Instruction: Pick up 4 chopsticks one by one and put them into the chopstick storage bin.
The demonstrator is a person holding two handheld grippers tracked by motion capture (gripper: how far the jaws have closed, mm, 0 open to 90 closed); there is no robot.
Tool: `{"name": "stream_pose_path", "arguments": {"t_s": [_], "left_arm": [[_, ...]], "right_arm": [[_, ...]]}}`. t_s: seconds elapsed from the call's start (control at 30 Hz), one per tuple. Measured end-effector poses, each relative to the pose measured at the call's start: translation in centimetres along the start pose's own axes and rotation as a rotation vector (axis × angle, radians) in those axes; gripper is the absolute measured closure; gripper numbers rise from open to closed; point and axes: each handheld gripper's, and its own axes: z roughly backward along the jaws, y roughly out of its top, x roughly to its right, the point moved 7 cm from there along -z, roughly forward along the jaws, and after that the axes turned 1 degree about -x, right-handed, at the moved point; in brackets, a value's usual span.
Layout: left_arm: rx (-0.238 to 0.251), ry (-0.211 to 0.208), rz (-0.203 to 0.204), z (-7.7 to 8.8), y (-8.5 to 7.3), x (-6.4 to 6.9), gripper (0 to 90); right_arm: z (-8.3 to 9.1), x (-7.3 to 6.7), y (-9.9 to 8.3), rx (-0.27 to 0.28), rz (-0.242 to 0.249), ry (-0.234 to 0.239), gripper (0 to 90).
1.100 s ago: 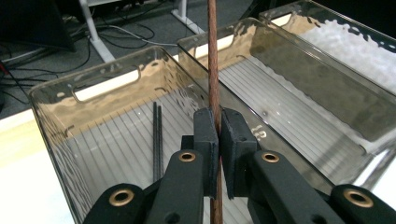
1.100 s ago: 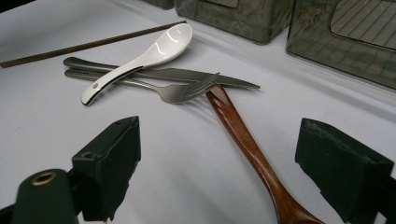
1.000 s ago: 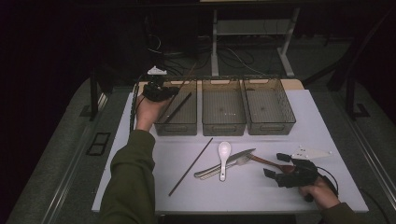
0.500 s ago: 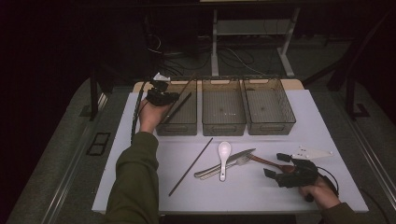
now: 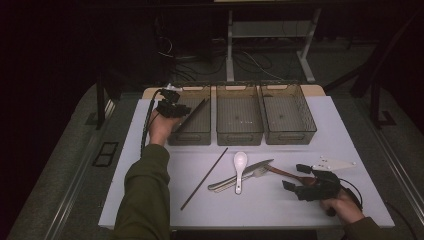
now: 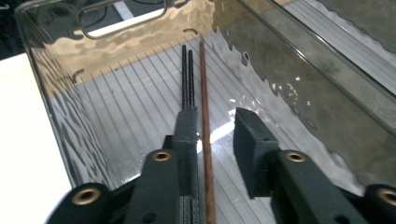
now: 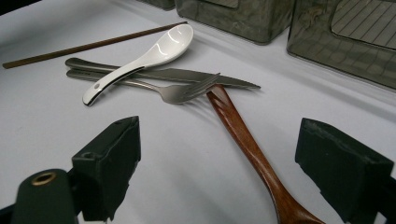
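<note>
Left tongs (image 6: 212,140) have just been parting, slim brown chopstick (image 6: 204,116) loose between; right tongs (image 7: 233,172) released.

Inside the left bin (image 5: 192,131), room is narrowed by the walls at 3 and 9 o'clock; a brown chopstick (image 6: 206,140) and a black pair (image 6: 187,79) are laid along its floor. On the table (image 5: 150,200), bare surface is left at 6 o'clock of the cutlery pile (image 5: 245,172).

no readable text, no labels, no brand marks, no numbers anywhere
</note>
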Motion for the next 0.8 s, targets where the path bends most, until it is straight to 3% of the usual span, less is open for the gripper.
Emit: {"name": "stream_pose_path", "arguments": {"t_s": [0.3,0.53,0.67,0.8], "left_arm": [[0.036,-0.018,-0.015,1.3,0.7,0.6,55.0],[0.075,-0.073,-0.001,3.1,1.1,1.7,46.1],[0.066,-0.085,-0.025,4.1,0.8,2.5,41.9],[0.075,-0.125,-0.024,4.9,0.2,3.4,38.6]], "right_arm": [[0.0,0.0,0.0,0.000,-0.001,-0.001,13.9],[0.0,0.0,0.0,0.000,0.001,-0.002,13.9],[-0.1,0.0,0.0,-0.001,0.002,-0.002,13.9],[-0.1,0.0,0.0,0.000,0.004,-0.003,13.9]]}}
